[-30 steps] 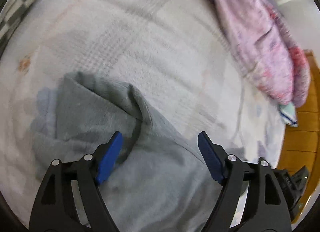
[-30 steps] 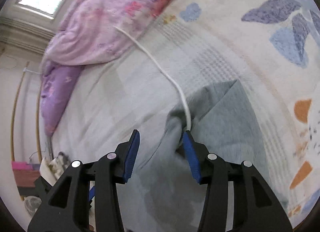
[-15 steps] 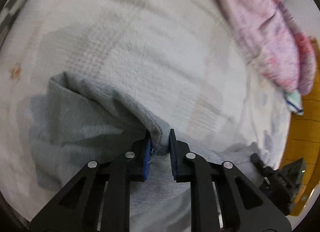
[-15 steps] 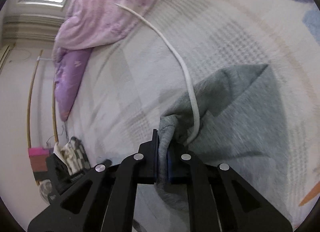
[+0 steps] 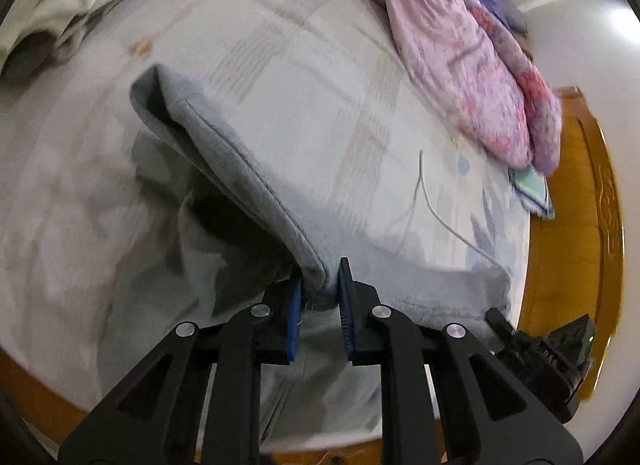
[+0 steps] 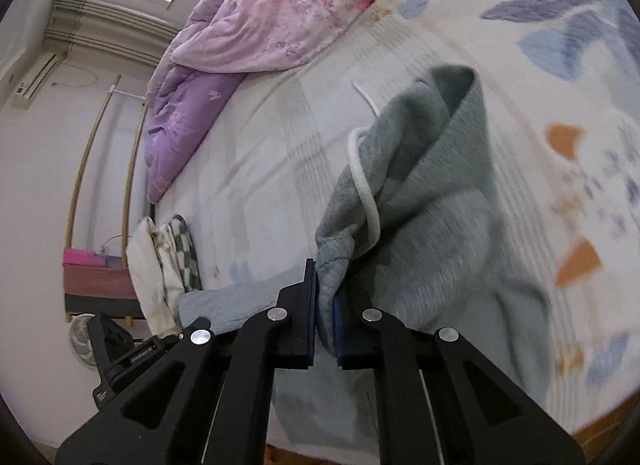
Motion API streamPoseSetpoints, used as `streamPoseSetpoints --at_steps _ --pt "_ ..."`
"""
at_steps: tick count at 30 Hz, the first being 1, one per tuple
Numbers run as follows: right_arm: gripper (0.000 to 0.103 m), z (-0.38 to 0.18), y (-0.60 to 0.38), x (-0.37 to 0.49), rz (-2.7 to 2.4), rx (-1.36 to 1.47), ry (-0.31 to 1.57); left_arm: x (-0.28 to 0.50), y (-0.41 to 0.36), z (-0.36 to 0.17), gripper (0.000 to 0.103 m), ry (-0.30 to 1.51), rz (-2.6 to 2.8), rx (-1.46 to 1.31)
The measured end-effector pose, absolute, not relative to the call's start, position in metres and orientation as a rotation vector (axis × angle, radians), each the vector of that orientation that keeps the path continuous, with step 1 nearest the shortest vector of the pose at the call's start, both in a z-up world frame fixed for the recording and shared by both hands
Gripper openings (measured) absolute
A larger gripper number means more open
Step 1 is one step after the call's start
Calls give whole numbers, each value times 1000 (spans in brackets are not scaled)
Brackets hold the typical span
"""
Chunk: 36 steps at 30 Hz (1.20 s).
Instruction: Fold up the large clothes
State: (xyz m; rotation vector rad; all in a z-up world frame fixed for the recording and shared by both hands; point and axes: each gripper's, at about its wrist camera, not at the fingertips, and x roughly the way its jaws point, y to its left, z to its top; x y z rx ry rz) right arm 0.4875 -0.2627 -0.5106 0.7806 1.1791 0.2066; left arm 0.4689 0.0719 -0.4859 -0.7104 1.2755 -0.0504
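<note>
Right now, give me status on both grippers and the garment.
Left gripper shut on grey garment. Right gripper shut on it too. Garment edge lifted off the bed. White drawstring dangling loose, may snag.

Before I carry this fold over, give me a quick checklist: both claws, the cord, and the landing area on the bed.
1. Left claw shut on the grey garment: ok, hem pinched between the pads.
2. Right claw shut on the same garment: ok, thick edge clamped.
3. Cloth lifted off the bed: ok, held edge raised, the rest trailing.
4. White cord free of the claws: ok, it hangs beside the right claw, outside the pads.
5. Landing area on the bed: ok ahead; pink quilt and checked cloth lie at the edges.
6. Edges aligned between claws: cannot tell.
</note>
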Motion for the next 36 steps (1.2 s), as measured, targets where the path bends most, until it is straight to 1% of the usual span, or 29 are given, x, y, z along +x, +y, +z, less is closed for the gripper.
streamPoseSetpoints --at_steps 4,8,13,17,20,29,32,33,34,35,36 --pt "6 -518 -258 426 142 773 1198 418 76 -501 16 1319 -93 -695" --pt "6 -545 -252 363 25 775 1238 376 78 -523 15 1378 -128 -692" --pt "6 -577 -237 317 -42 756 1287 330 83 -554 14 1399 -100 -628" --pt "6 -595 -229 296 -74 703 1316 302 86 -579 14 1407 -55 -612" --pt "6 -607 -225 287 -79 665 1349 290 84 -586 13 1403 -25 -585" --pt "7 -650 -222 290 -70 560 1451 267 66 -615 13 1392 63 -513" --pt "7 -656 -220 294 -65 530 1464 269 70 -628 14 1399 80 -588" --pt "8 -655 -218 296 -66 536 1469 270 73 -630 16 1395 80 -619" --pt "12 -651 -218 298 -62 528 1474 270 77 -629 16 1391 70 -649" --pt "18 -643 -216 300 -59 499 1472 269 80 -627 17 1385 57 -670" --pt "29 -635 -218 303 -69 466 1470 267 83 -620 18 1368 33 -686"
